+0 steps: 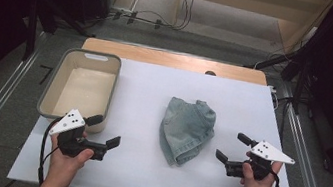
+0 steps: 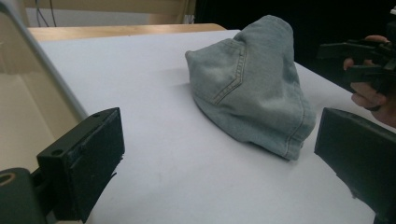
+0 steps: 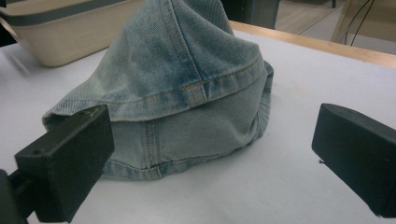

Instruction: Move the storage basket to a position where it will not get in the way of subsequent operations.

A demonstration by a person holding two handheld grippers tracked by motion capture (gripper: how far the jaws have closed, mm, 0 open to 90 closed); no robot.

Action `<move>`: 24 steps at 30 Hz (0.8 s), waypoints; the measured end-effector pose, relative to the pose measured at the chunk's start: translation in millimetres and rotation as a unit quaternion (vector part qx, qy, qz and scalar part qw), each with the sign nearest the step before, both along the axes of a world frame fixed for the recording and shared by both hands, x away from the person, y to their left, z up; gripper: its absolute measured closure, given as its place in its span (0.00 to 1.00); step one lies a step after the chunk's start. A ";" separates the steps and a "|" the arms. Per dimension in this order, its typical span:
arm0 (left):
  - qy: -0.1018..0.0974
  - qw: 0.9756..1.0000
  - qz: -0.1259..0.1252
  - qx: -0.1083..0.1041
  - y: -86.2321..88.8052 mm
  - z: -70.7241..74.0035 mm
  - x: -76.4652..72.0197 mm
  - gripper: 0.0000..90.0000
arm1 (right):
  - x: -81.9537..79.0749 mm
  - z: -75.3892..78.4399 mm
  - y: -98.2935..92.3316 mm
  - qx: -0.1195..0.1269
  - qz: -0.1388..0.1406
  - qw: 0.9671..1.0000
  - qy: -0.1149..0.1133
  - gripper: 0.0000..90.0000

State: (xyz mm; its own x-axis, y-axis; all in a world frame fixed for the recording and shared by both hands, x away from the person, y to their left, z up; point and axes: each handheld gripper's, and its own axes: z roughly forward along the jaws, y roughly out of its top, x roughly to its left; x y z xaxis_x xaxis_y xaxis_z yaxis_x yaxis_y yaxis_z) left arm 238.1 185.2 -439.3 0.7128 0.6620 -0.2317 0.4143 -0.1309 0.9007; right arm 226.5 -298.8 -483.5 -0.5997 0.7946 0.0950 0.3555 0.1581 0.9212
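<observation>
Both grippers, left gripper and right gripper, wide open and empty, flanking folded denim; tub beside left.

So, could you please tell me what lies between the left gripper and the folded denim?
Nothing: the high view shows bare white table between left gripper and denim.

Jeans sat mid-sheet, bin at their nine o'clock, left gripper at eight, right gripper at four
</observation>
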 end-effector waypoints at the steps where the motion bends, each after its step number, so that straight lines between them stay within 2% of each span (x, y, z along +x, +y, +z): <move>1: -0.002 1.000 -0.001 0.000 -2.7 0.7 1.0 0.00 | 1.6 0.1 0.8 0.003 0.001 1.000 -0.001 0.00; 9: -0.007 1.000 -0.017 0.005 -25.8 3.2 8.6 0.00 | 13.1 7.2 8.4 0.011 0.000 1.000 -0.008 0.00; 17: 0.000 0.999 -0.038 0.013 -49.0 -3.0 16.7 0.00 | 23.9 12.6 8.4 0.029 -0.009 0.999 -0.010 0.00; 21: 0.003 0.999 -0.046 0.016 -59.9 -6.2 20.4 0.00 | 31.4 12.3 9.0 0.036 -0.018 0.999 -0.002 0.00; 24: 0.006 0.998 -0.052 0.019 -68.4 -8.5 23.3 0.00 | 38.0 10.1 13.4 0.033 -0.013 0.999 0.001 0.00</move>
